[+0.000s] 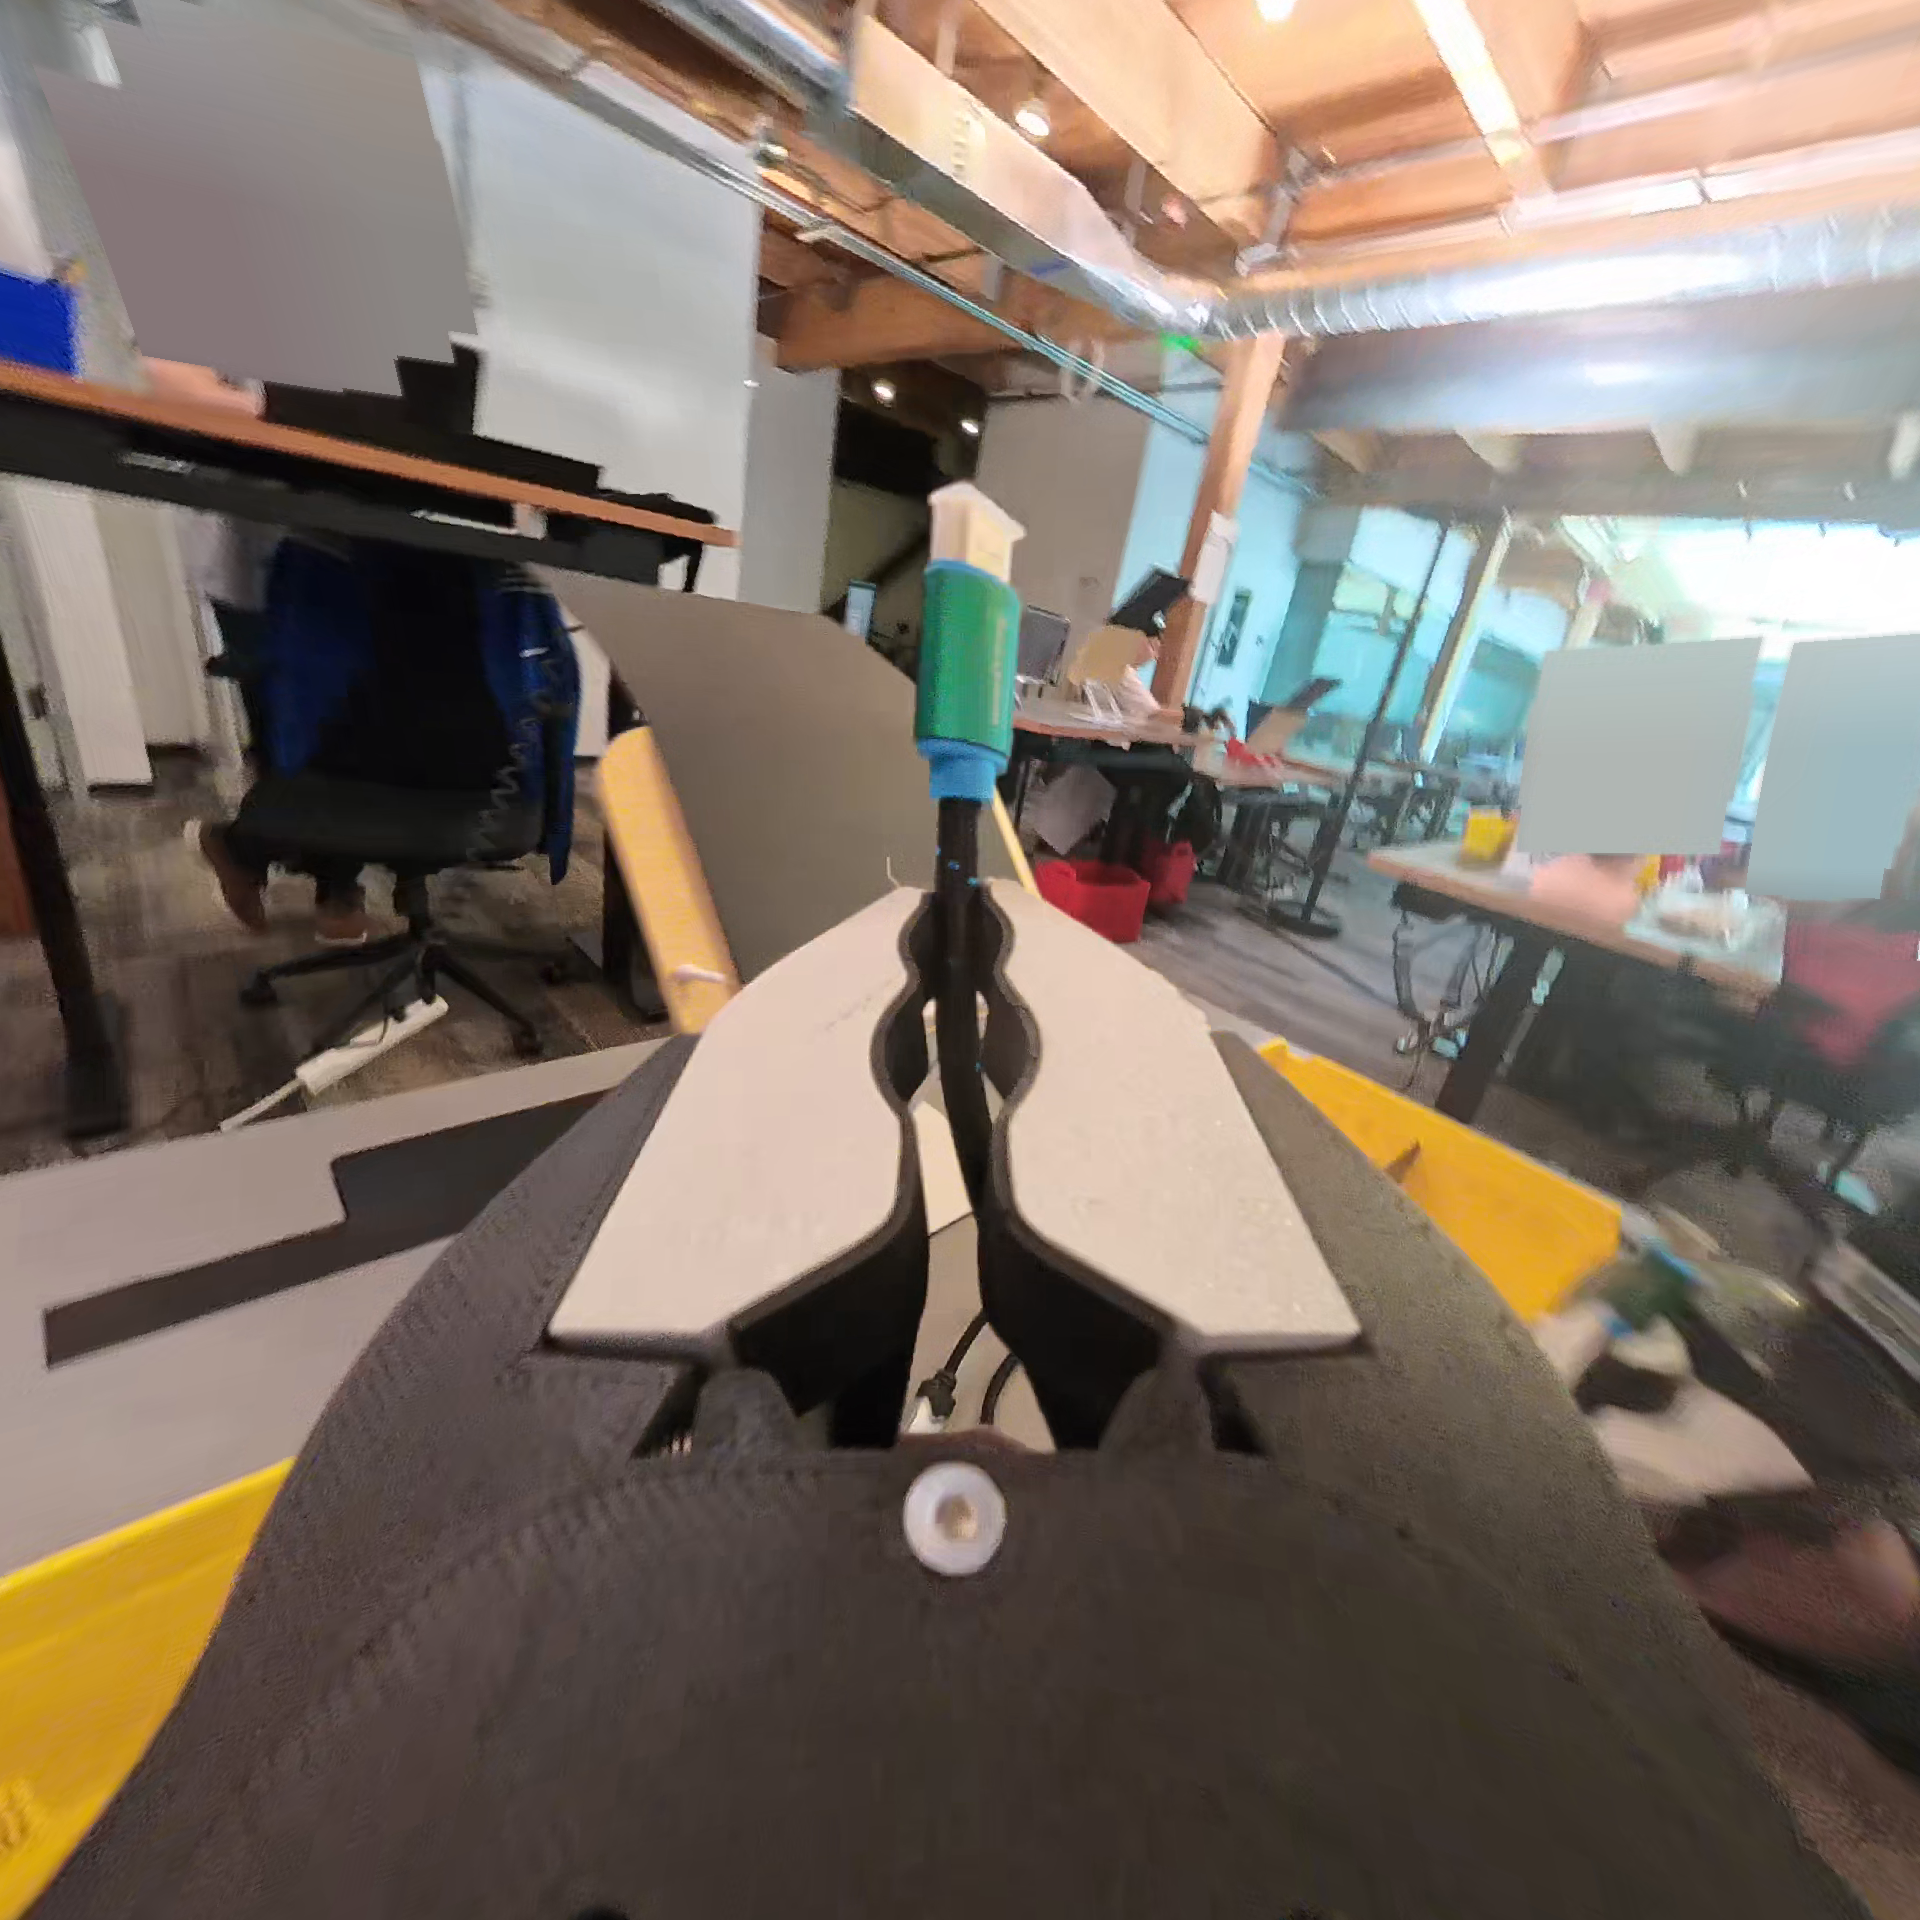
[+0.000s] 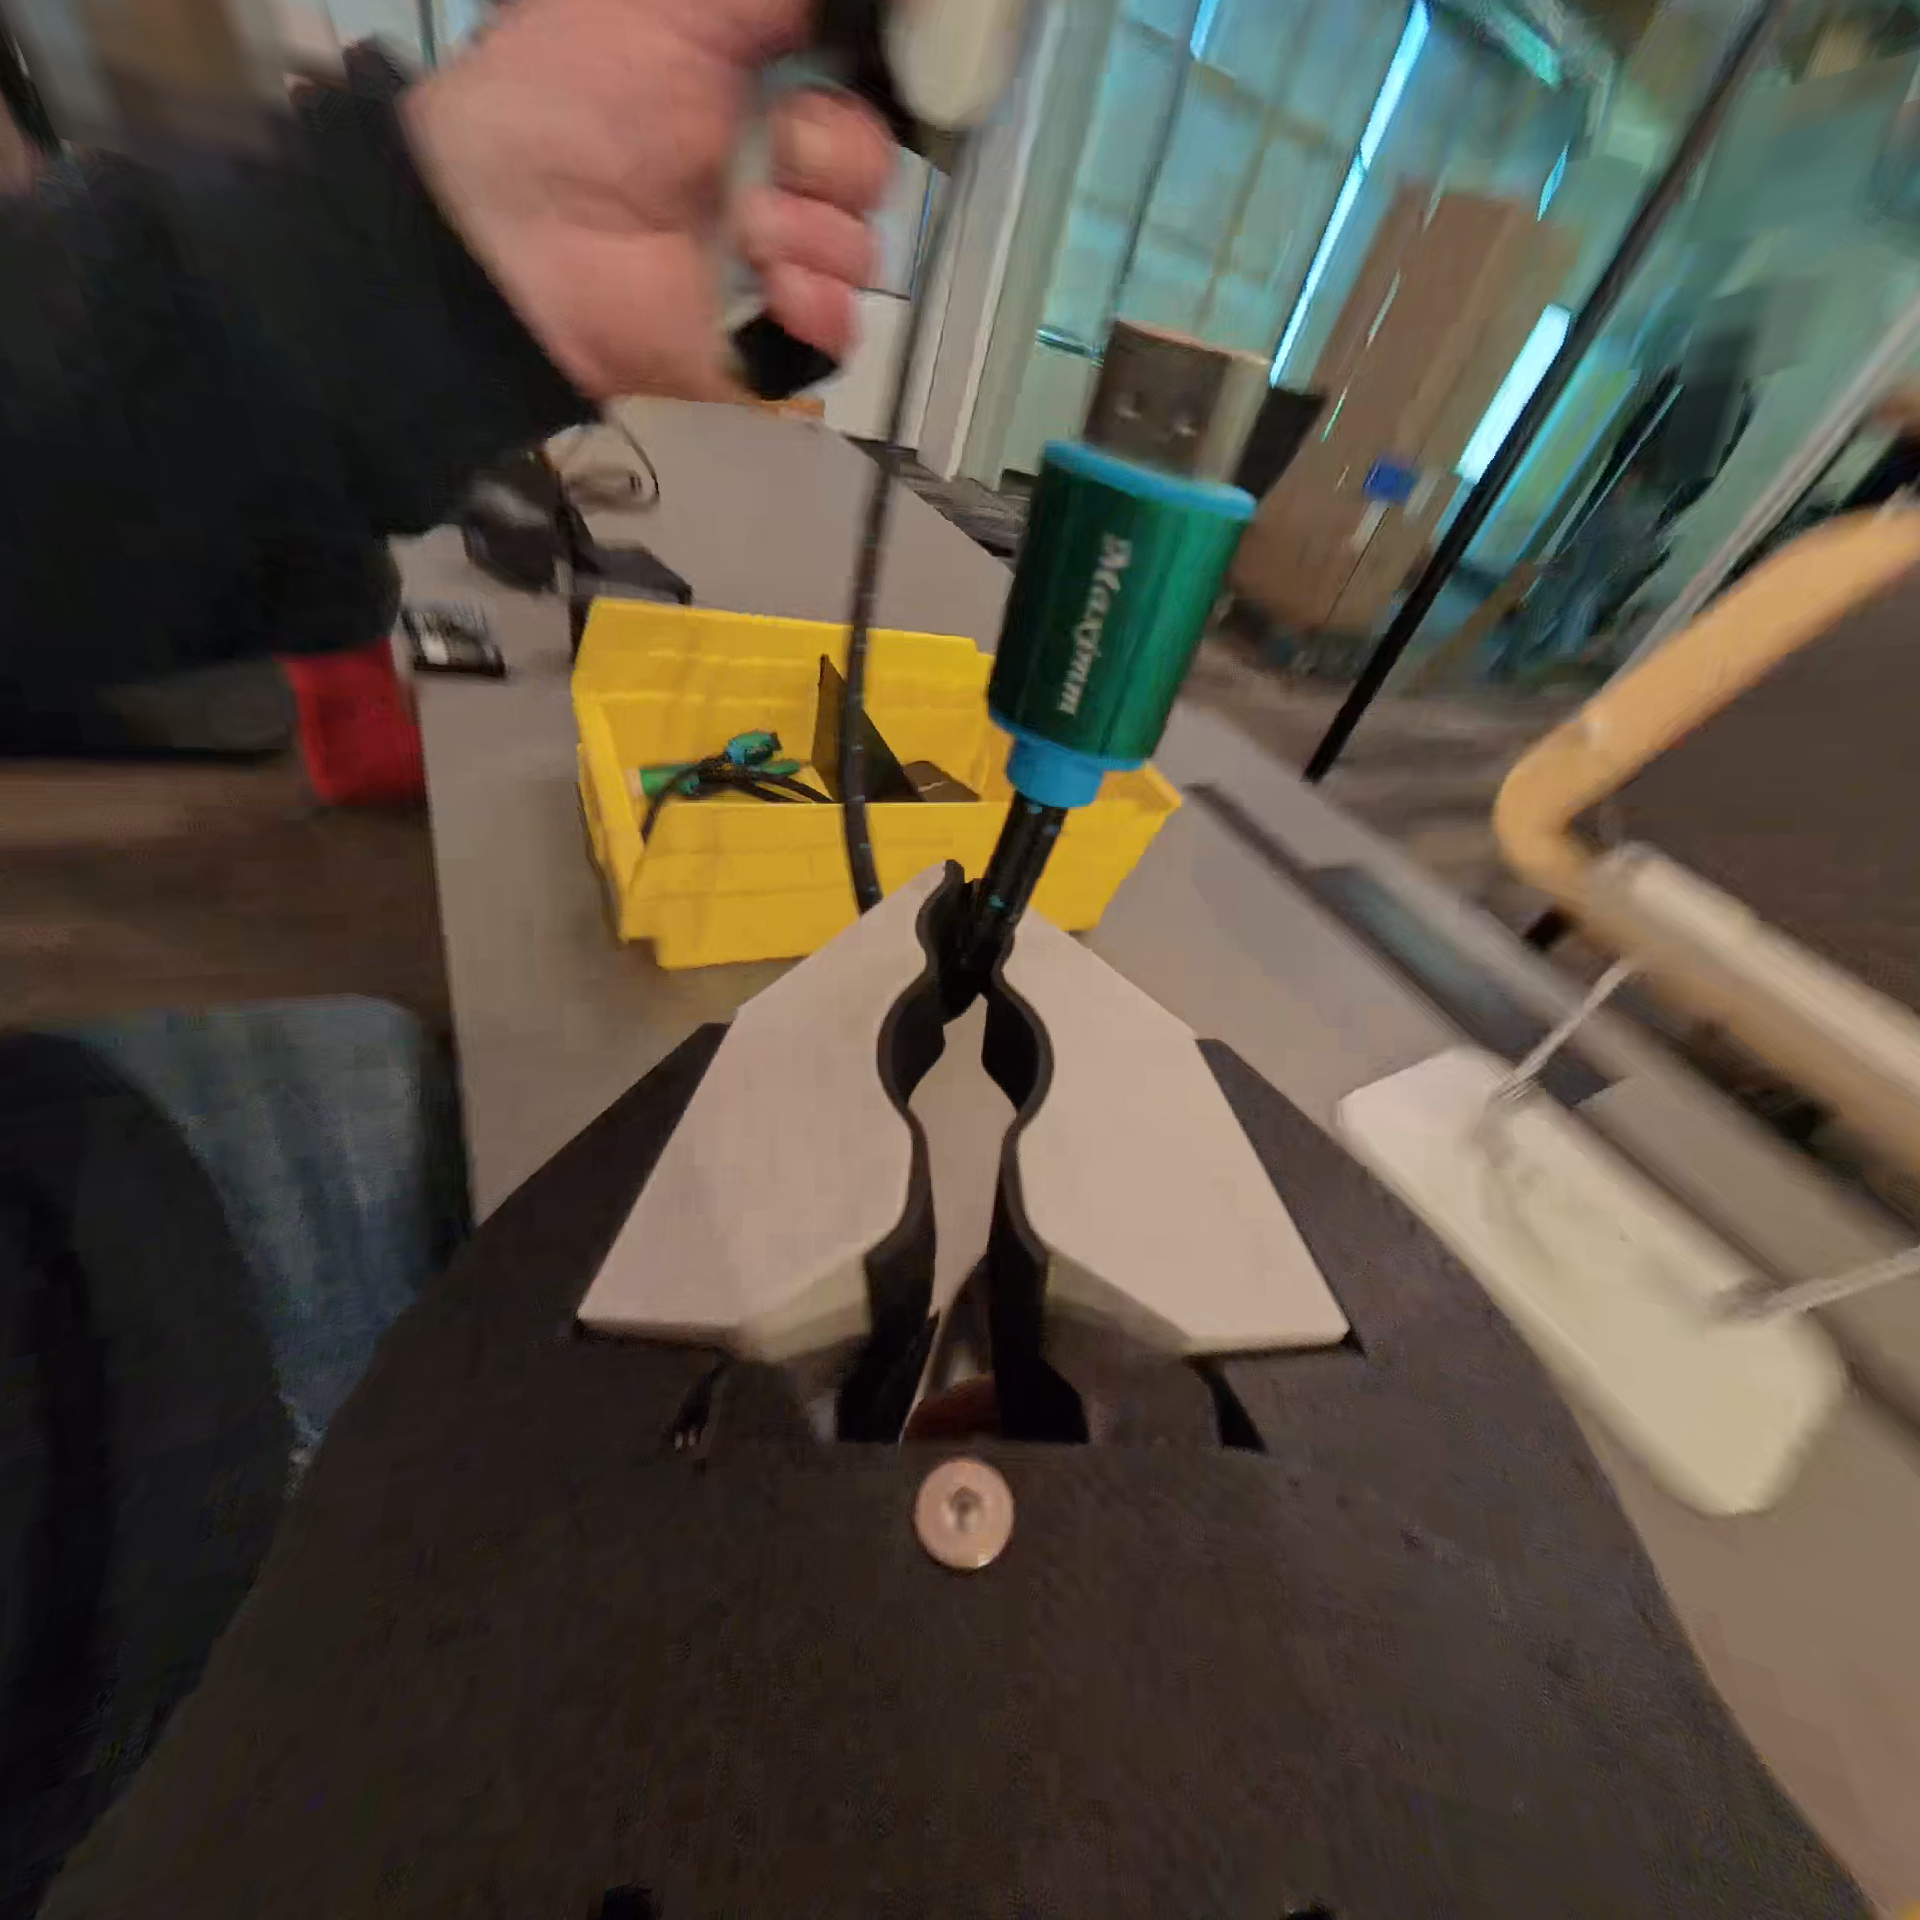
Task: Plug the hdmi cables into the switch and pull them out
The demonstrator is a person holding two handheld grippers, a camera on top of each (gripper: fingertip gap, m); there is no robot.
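Your left tongs point(image 1: 956, 914) pinch a black cable just below its green plug point(image 1: 961, 660), held upright in the air. Your right tongs point(image 2: 971, 914) clamp a second cable under its green plug point(image 2: 1117, 613), tilted right, above the yellow bin point(image 2: 790, 873) on the counter point(image 2: 520, 935); more cables, possibly, lie blurred inside.

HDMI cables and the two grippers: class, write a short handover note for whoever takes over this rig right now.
Left gripper: jaws shut on a black cable just below its green plug, which points up and carries a pale cap.
Right gripper: jaws shut on a second cable below its green plug, tilted right, metal tip bare.
Yellow bin sits on the grey table, with more cable inside. A hand grips the other tool above.
Done: both cables lifted.
Left: no switch is clearly visible; find it, uncap, plug both in, pull out.
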